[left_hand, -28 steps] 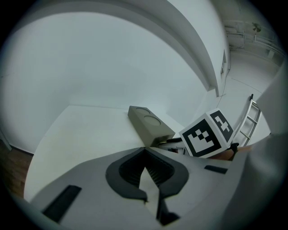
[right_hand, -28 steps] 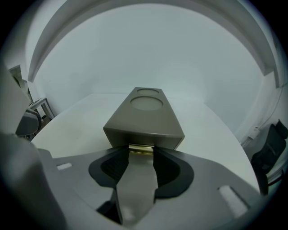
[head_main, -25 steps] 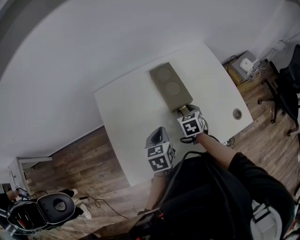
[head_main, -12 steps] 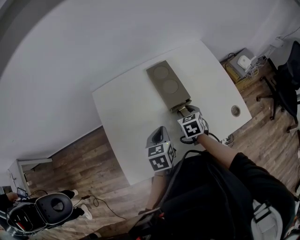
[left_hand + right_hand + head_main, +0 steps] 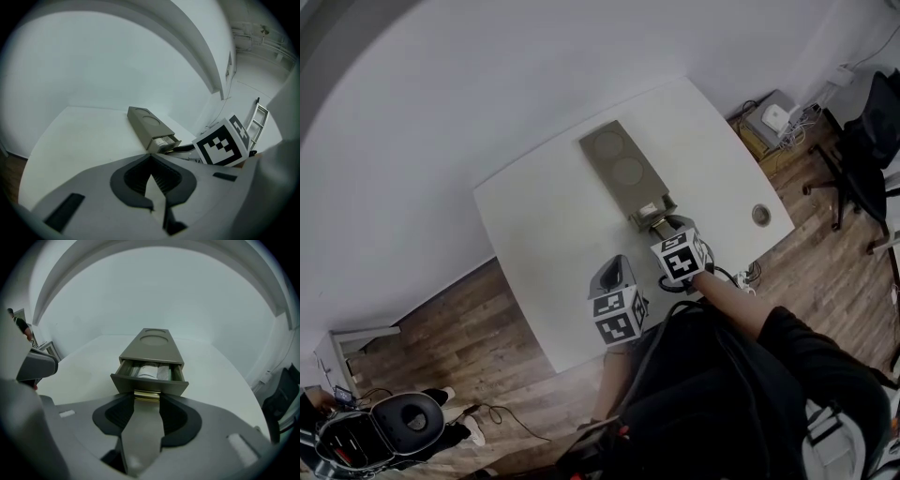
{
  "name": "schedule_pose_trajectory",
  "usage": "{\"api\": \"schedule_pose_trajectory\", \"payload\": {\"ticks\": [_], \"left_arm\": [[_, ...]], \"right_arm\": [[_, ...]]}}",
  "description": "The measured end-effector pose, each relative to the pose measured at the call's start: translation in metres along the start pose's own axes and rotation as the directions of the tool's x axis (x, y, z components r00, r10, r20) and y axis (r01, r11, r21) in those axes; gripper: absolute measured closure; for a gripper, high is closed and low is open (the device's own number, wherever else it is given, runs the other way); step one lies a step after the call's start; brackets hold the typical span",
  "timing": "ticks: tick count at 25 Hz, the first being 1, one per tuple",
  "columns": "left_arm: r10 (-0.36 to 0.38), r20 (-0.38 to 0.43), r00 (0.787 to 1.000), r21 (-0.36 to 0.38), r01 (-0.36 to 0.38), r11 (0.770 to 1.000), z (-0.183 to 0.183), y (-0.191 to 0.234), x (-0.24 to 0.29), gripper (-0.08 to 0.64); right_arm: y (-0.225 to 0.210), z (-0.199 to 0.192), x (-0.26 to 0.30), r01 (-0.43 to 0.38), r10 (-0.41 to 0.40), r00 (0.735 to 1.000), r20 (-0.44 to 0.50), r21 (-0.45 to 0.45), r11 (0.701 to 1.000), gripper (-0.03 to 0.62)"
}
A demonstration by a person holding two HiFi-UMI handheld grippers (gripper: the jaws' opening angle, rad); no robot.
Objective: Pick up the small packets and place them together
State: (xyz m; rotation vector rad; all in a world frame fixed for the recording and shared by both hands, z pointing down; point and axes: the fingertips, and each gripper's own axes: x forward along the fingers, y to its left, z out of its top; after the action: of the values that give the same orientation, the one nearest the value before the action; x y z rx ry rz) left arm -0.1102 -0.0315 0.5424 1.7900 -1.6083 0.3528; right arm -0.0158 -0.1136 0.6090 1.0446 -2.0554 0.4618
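The right tongs [image 5: 147, 399] grip the handle [image 5: 146, 394] of the open drawer [image 5: 150, 384]. The packets [image 5: 149, 371] lie inside it. The left tongs [image 5: 150, 161] are closed and empty, above the bench [image 5: 84, 136].

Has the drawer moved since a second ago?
Yes. The drawer has slid out of the box toward the person, its handle in the right tongs.

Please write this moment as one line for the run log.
right gripper: closed on drawer handle | drawer: partly open, packets inside | left gripper: shut, empty
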Motion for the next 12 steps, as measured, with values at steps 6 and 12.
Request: {"api": "schedule_pose_trajectory", "payload": {"ticks": [6,12], "left_arm": [[-0.002,0.0,1.0,0.002,0.002,1.0,-0.005,-0.015,-0.005,0.563],[0.018,-0.005,1.0,0.007,-0.018,1.0,-0.014,-0.021,-0.012,0.563]], "right_arm": [[-0.001,-0.01,-0.013,-0.013,0.013,1.0,0.003,-0.006,1.0,0.425],[0.002,-0.016,-0.02,-0.03,0.03,0.999,0.023,-0.002,1.0,0.425]]}}
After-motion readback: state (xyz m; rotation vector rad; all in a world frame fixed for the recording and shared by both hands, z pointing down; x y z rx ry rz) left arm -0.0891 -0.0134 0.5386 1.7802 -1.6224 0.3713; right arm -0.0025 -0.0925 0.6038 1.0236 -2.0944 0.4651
